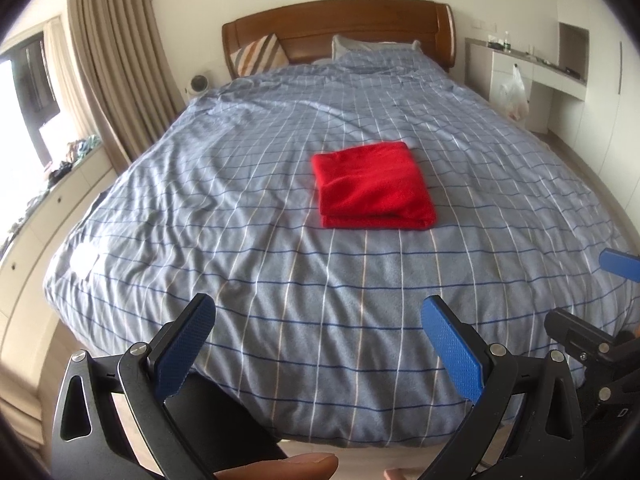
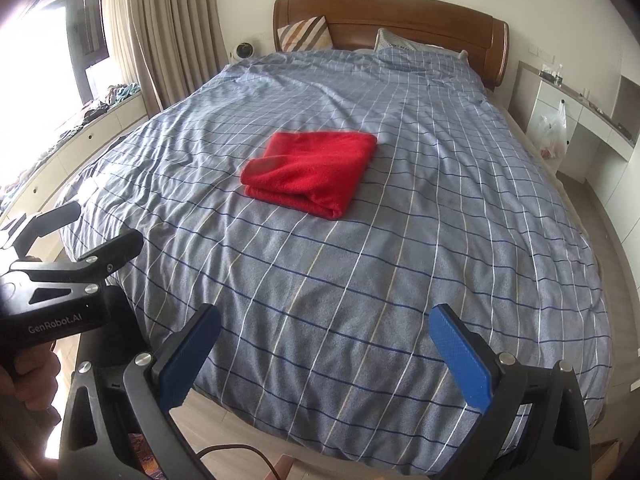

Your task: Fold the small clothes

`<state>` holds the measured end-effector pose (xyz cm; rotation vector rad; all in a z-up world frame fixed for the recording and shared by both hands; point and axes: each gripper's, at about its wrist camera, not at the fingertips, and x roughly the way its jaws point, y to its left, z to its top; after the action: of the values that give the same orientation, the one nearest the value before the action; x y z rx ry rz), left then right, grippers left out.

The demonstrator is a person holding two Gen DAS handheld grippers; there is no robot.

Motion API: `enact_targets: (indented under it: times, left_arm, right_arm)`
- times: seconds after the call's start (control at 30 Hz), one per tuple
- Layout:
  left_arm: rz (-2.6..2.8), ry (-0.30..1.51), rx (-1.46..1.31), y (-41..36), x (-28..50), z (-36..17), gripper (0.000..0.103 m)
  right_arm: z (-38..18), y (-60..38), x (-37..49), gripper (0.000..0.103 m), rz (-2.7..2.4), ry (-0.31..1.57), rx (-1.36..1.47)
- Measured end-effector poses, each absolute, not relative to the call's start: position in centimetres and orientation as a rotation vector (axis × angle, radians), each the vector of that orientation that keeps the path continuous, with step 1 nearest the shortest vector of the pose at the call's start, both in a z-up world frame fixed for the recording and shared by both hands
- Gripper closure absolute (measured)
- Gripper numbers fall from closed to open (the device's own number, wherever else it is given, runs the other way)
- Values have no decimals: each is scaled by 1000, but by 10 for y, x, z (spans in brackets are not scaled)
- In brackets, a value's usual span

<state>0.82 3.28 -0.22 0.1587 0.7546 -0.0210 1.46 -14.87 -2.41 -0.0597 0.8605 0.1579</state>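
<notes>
A red cloth (image 1: pixel 372 186) lies folded into a neat rectangle on the middle of the blue checked bed cover (image 1: pixel 240 200); it also shows in the right wrist view (image 2: pixel 310 172). My left gripper (image 1: pixel 318 312) is open and empty, held back over the foot of the bed, well short of the cloth. My right gripper (image 2: pixel 324 320) is open and empty, also over the foot of the bed. The right gripper's blue finger shows at the right edge of the left wrist view (image 1: pixel 618 264). The left gripper's black body shows at the left of the right wrist view (image 2: pixel 72 268).
A wooden headboard (image 1: pixel 340 24) and pillows stand at the far end. Curtains (image 1: pixel 112 60) and a low cabinet (image 1: pixel 48 208) with clutter run along the left. A white desk (image 1: pixel 532 76) with a hanging plastic bag (image 1: pixel 514 94) is at the right. Wooden floor lies below the bed's foot.
</notes>
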Motion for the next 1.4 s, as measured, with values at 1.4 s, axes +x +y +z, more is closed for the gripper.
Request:
enact_targets:
  times: [1.4]
  left_arm:
    - [63,790,68,47,10,22,0]
  right_arm:
    - [4,-150,27,1,117,846,-72]
